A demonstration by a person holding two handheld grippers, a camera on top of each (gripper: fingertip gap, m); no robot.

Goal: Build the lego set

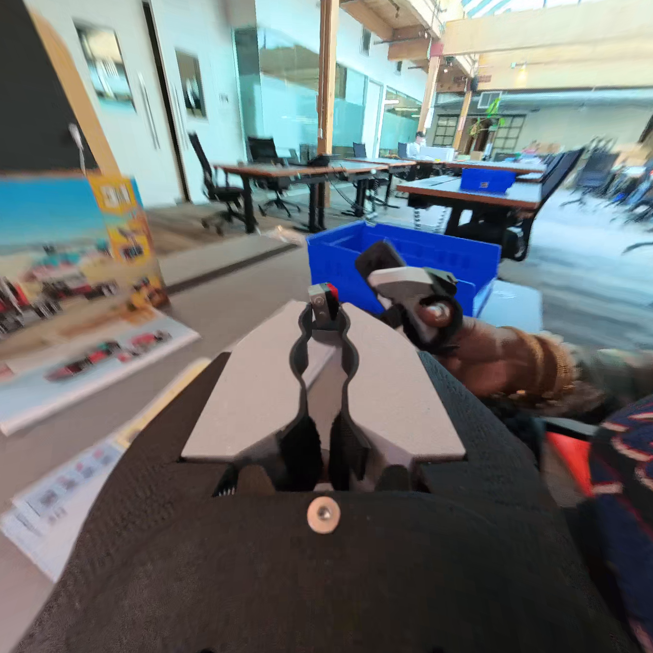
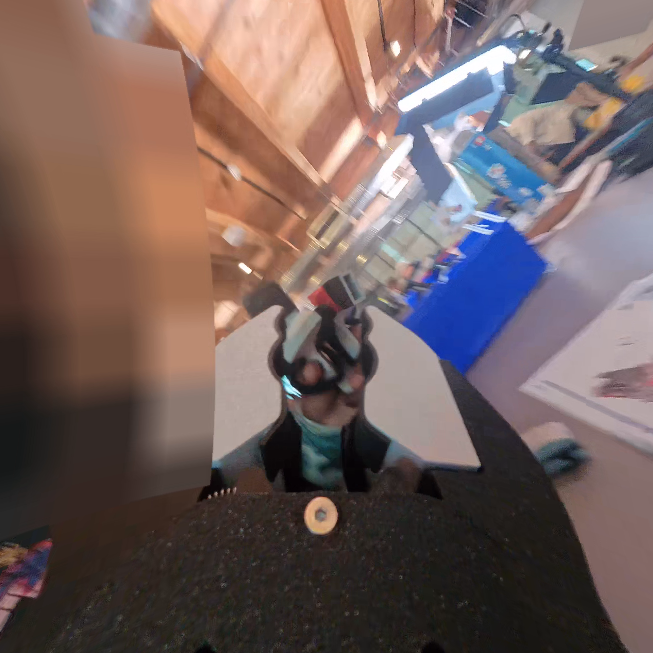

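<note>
Grey, black and red lego piece [image 1: 323, 306] at twelve o'clock; blue bin [image 1: 406, 261] at one; sleeve [image 1: 625, 494] navy with red pattern at four.

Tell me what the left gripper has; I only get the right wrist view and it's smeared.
Observer: The left gripper is shut on a small grey, black and red lego piece.
Operator: Where's my right gripper from it?
Observer: The right gripper sits just right of the piece, apart from it, in front of a blue bin.
Operator: And the instructions?
Observer: A printed sheet lies flat on the table, left of the left gripper, beside the upright set box.
</note>
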